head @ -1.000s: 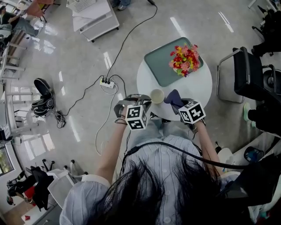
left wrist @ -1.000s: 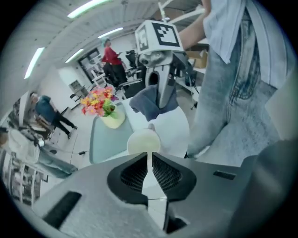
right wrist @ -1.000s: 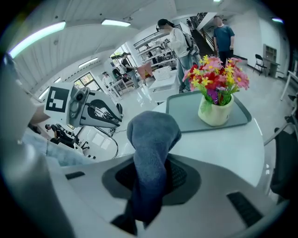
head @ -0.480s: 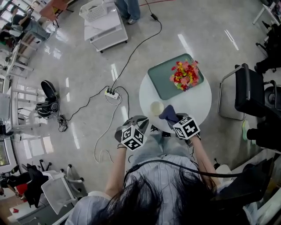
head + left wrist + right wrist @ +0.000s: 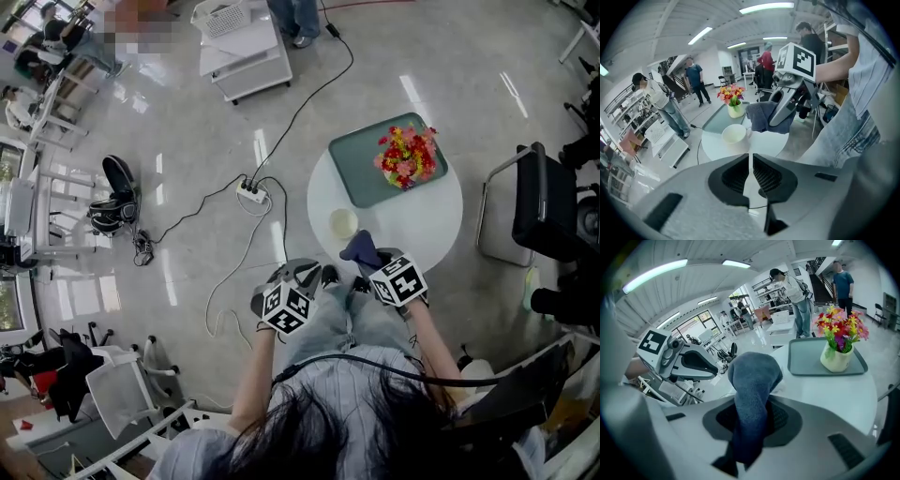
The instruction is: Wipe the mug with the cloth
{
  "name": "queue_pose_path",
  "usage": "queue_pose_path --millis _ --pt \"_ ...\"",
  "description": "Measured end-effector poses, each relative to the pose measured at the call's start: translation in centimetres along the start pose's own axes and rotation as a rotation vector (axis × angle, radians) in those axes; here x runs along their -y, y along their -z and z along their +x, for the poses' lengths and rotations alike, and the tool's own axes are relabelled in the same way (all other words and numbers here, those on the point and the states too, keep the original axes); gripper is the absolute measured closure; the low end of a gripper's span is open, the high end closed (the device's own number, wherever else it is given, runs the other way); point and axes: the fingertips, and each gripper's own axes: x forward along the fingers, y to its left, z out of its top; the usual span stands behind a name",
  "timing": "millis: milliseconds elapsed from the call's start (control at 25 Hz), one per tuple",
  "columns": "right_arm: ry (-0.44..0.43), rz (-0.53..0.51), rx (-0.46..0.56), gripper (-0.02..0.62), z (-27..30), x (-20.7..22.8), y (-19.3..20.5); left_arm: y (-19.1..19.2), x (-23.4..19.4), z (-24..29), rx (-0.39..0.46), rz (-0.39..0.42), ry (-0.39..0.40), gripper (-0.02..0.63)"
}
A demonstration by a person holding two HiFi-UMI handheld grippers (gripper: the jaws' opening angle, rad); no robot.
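A cream mug [image 5: 343, 222] [image 5: 735, 135] stands upright on the round white table [image 5: 427, 225], near its left front edge. My right gripper [image 5: 367, 255] [image 5: 752, 416] is shut on a blue cloth [image 5: 360, 247] [image 5: 752, 390] that bunches up above the jaws, just right of the mug and not touching it. The cloth hides the mug in the right gripper view. My left gripper [image 5: 302, 274] [image 5: 750, 171] hovers off the table's left front edge with its jaws closed and nothing between them.
A grey-green tray [image 5: 375, 164] at the back of the table carries a vase of flowers [image 5: 408, 155]. A power strip [image 5: 250, 192] with cables lies on the floor to the left. Black chairs [image 5: 548, 216] stand to the right. A white cart [image 5: 246, 42] and several people are farther off.
Both grippers have drawn back toward the table's front edge, the left one now off the table. The view has shifted so the table sits farther right and up. The cloth stays held.
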Motion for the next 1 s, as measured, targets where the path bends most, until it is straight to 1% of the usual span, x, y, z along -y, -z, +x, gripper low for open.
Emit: queue_pose_path --millis 240,440,600,800,1000 --pt "0.009 0.015 0.019 0.494 0.3 -1.6 0.1 0.7 0.8 -1.0 0.012 -0.027 0.000 0.569" --pt "0.029 0.010 0.049 0.494 0.5 -3.3 -0.6 0.6 0.4 -2.3 0.044 -0.012 -0.004 0.569" --pt "0.056 0.016 0.074 0.494 0.4 -5.3 -0.1 1.2 0.6 -4.2 0.080 0.008 -0.009 0.569" --pt "0.089 0.044 0.106 0.494 -0.2 -8.6 1.6 3.1 1.3 -7.2 0.106 0.037 -0.023 0.569" --pt "0.128 0.061 0.113 0.494 -0.3 -12.2 3.9 6.2 3.0 -9.8 0.129 0.017 -0.036 0.569"
